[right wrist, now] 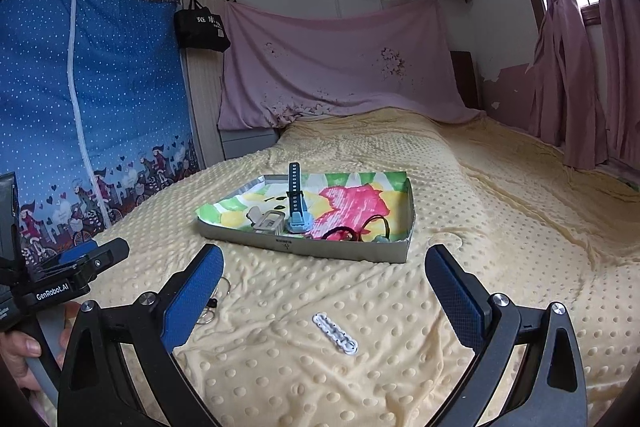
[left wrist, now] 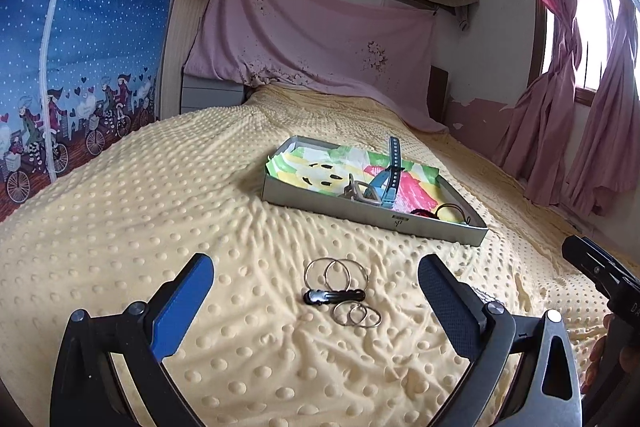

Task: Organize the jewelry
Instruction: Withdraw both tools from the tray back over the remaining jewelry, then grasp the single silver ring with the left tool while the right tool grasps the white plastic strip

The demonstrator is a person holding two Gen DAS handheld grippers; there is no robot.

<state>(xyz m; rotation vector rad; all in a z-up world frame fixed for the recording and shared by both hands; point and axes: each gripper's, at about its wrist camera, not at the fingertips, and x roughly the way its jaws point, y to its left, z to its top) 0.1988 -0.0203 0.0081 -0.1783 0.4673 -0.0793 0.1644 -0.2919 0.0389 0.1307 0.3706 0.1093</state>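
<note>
Item: loose jewelry on yellow dotted blanket (left wrist: 160,211), to go into grey cardboard tray (left wrist: 372,217) w/ floral paper liner, near, just beyond the pieces. L gripper (left wrist: 316,301): jaws spread wide, nothing between pads; metal hoop rings (left wrist: 336,275), black hair clip (left wrist: 334,295) and smaller rings (left wrist: 358,315) lie centred ahead of it, touching or overlapping. R gripper (right wrist: 324,293): wide apart, empty; white hair clip (right wrist: 335,333) lies flat between its fingers. Tray already holds blue watch strap (right wrist: 296,203), buckle-like piece, hair ties. Handling, likely: thin flat pcs on soft pile, so lower low, pinch across the clip's narrow width, take one pc at a time; rings may snag together.
</note>
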